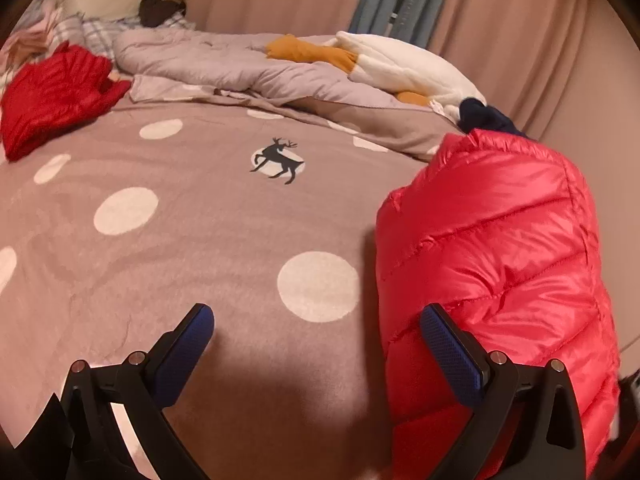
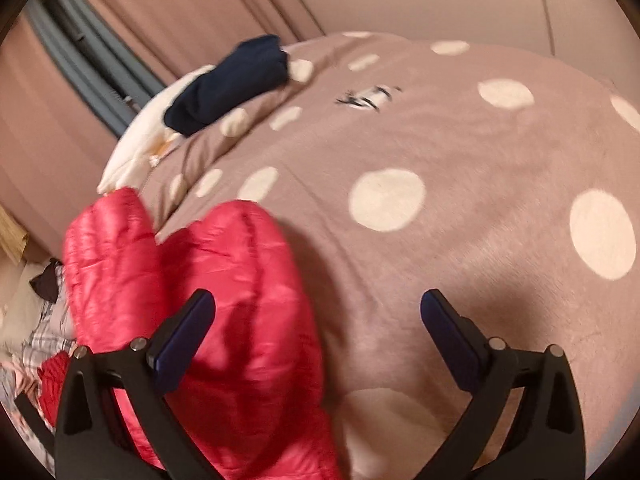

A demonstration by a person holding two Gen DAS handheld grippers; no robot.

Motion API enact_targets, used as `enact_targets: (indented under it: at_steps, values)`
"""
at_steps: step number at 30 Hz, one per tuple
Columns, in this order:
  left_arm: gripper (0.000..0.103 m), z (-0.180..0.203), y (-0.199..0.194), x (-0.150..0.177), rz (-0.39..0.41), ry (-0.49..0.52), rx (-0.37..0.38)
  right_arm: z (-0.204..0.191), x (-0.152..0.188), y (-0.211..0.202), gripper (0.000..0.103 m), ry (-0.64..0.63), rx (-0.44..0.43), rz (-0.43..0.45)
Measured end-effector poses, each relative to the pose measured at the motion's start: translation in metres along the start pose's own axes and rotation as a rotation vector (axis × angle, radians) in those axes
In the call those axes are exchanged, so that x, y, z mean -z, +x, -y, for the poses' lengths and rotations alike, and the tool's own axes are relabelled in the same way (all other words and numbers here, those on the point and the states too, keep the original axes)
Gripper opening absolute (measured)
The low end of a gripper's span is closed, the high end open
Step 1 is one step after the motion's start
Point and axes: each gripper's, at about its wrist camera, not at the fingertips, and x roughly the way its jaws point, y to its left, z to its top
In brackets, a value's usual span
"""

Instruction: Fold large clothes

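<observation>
A big brown blanket [image 1: 192, 240] with white dots covers the bed. A small black deer [image 1: 278, 159] is printed on it, and the deer is the spot to find things from.

A grey quilt [image 1: 224, 68] lies bunched up behind the deer. On the quilt's far right end sits a white and orange plush toy [image 1: 400, 62].

The shiny red puffy jacket [image 1: 496, 264] lies on the blanket, to the right of the deer and closer to the camera. It is folded into a thick bundle. A dark blue cloth [image 1: 486, 118] peeks out just behind it. Far to the left of the deer sits another red garment [image 1: 56, 92], crumpled up.

The left gripper [image 1: 316, 344] is wide open and holds nothing. Its right finger sits right by the jacket's edge; I cannot tell if it touches.

The right gripper [image 2: 316, 328] is wide open too, with nothing in it. The jacket [image 2: 224, 300] lies under its left finger.
</observation>
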Motion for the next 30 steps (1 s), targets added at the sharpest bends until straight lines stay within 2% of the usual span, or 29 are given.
enact_targets:
  at_steps: [3, 7, 10, 13, 16, 19, 22, 23, 25, 26, 27, 28, 29, 30]
  values:
    - [0.102, -0.006, 0.002, -0.002, -0.017, -0.046, 0.038, 0.009, -0.001, 0.004, 0.102, 0.039, 0.001, -0.008]
    - [0.102, -0.011, 0.010, -0.001, -0.058, -0.107, 0.078, 0.017, -0.001, 0.015, 0.102, 0.079, -0.077, -0.049]
    - [0.102, -0.020, 0.018, 0.001, -0.100, -0.193, 0.136, 0.021, 0.000, 0.025, 0.102, 0.131, -0.151, -0.078]
    - [0.102, -0.033, 0.024, 0.001, -0.152, -0.301, 0.250, 0.019, 0.003, 0.030, 0.103, 0.149, -0.190, -0.110]
    - [0.102, -0.037, 0.028, 0.001, -0.194, -0.350, 0.371, 0.018, 0.003, 0.031, 0.103, 0.151, -0.217, -0.112]
    - [0.102, -0.029, 0.038, 0.005, -0.263, -0.349, 0.466, 0.017, 0.005, 0.037, 0.103, 0.168, -0.276, -0.137]
    - [0.102, -0.025, 0.057, 0.013, -0.363, -0.402, 0.622, 0.012, 0.009, 0.044, 0.103, 0.160, -0.310, -0.167]
    - [0.102, -0.024, 0.058, 0.012, -0.373, -0.405, 0.655, 0.009, 0.009, 0.044, 0.103, 0.153, -0.321, -0.169]
    - [0.102, -0.018, 0.059, 0.012, -0.397, -0.381, 0.732, 0.003, 0.013, 0.048, 0.103, 0.147, -0.394, -0.190]
    - [0.102, -0.011, 0.062, 0.014, -0.431, -0.368, 0.802, 0.000, 0.015, 0.051, 0.103, 0.151, -0.432, -0.198]
    - [0.102, -0.003, 0.064, 0.017, -0.461, -0.354, 0.840, -0.005, 0.018, 0.057, 0.103, 0.151, -0.501, -0.223]
    - [0.102, 0.001, 0.064, 0.018, -0.452, -0.336, 0.819, -0.010, 0.022, 0.062, 0.103, 0.149, -0.552, -0.241]
    - [0.103, 0.006, 0.064, 0.019, -0.438, -0.316, 0.799, -0.014, 0.024, 0.065, 0.102, 0.143, -0.572, -0.246]
    - [0.103, 0.008, 0.065, 0.021, -0.432, -0.315, 0.799, -0.018, 0.026, 0.067, 0.097, 0.128, -0.564, -0.243]
